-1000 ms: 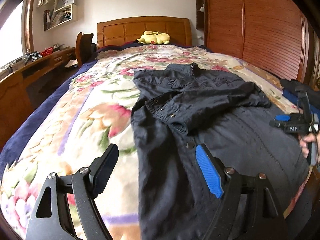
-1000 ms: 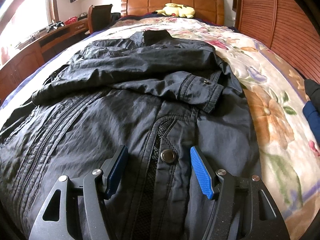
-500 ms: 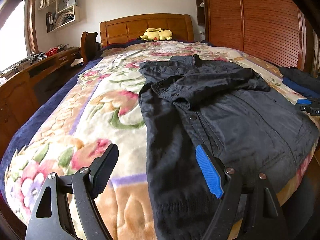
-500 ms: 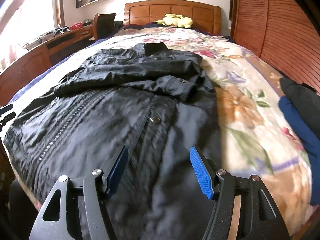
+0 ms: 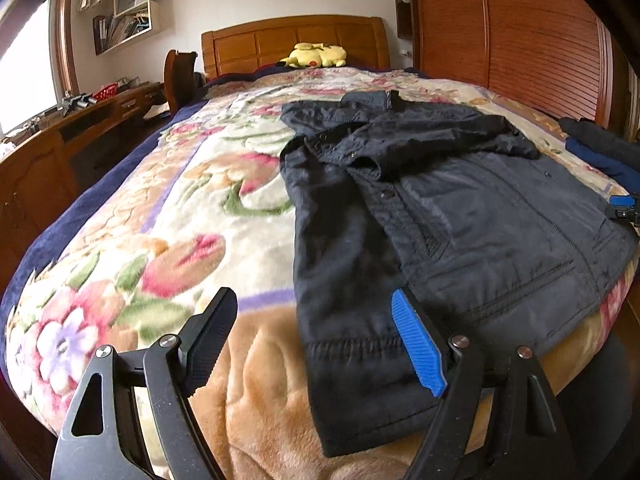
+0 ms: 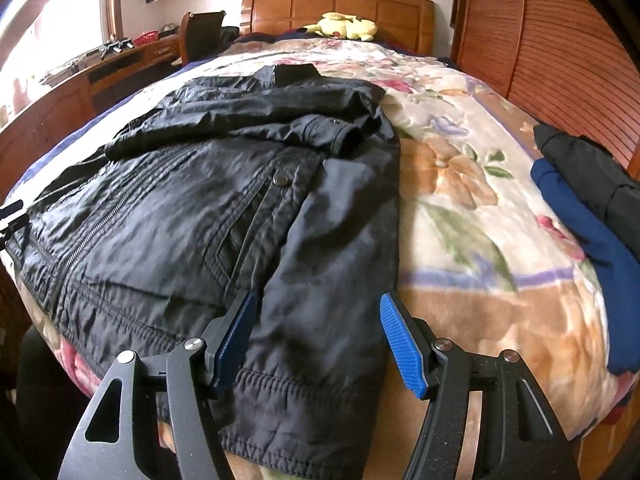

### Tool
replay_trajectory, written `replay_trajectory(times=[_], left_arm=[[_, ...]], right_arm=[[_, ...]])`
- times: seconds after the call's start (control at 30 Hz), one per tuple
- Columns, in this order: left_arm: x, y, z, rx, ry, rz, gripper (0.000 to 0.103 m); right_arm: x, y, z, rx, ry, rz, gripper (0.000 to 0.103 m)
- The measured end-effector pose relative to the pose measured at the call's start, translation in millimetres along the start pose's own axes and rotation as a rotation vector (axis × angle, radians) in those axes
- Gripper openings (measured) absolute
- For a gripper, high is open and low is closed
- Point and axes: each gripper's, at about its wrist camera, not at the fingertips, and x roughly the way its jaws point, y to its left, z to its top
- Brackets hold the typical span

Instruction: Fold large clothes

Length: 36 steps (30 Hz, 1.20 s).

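A dark jacket (image 5: 460, 208) lies flat on the floral blanket (image 5: 180, 220) of a bed, collar toward the headboard, both sleeves folded across its chest. My left gripper (image 5: 316, 344) hovers open over the jacket's lower left hem corner, nothing pressed between its pads. In the right wrist view the jacket (image 6: 200, 208) fills the left half, and my right gripper (image 6: 318, 344) stands open above its lower right hem corner. Each gripper shows as a small tip at the other view's edge: the right gripper (image 5: 624, 208) and the left gripper (image 6: 10, 216).
A yellow plush toy (image 5: 316, 56) rests by the wooden headboard (image 5: 292, 40). Folded dark and blue clothes (image 6: 592, 200) sit on the bed's right side. A wooden desk (image 5: 40, 160) and a chair (image 5: 180, 76) stand along the left, and a slatted wooden wardrobe (image 5: 520, 40) along the right.
Both grippers have drawn back toward the foot of the bed and apart, from over the jacket's body to its two hem corners. The jacket has not moved; both stay open.
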Motion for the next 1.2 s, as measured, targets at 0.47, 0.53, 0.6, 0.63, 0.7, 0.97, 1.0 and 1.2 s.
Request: replay_trajectory(times=[0.47,0.53,0.6,0.63,0.7,0.97,1.0,1.2], left_arm=[[-7.1,8.4,-14.7,-0.044,0.003,-0.042,0.08],[-8.5,9.9,-16.4,-0.055,0.003,-0.05,0.08],[-10.4,10.5,-19.0,-0.06,0.004,-0.059,0.08],[-11.4,10.4,-20.4,-0.06,0.005,-0.062,0.08],[-13.9,9.8,-22.6,-0.055,0.0,-0.061,0.08],[-18.7,8.5,-26.8,-0.054,-0.009,-0.086,0.07],[-18.9,8.0,-26.8,-0.054,-0.011,-0.091,0.067],[-21.4,4.2,-26.2,-0.052,-0.026,-0.125,0.038]], right_arm=[[15.4,-7.9,-7.0,0.016,0.037,-0.022,0.068],[15.8,-7.1,-7.5,0.012,0.04,-0.022,0.068],[15.8,-5.8,-8.3,0.009,0.043,-0.023,0.068],[14.6,-6.5,-9.6,0.01,0.043,-0.022,0.068],[13.4,-7.1,-11.4,0.012,0.044,-0.016,0.068],[-1.8,-10.8,-24.1,0.025,0.039,0.024,0.068],[-3.4,-11.3,-25.3,0.028,0.042,0.032,0.068],[-4.7,-9.3,-27.1,0.014,0.056,0.044,0.068]])
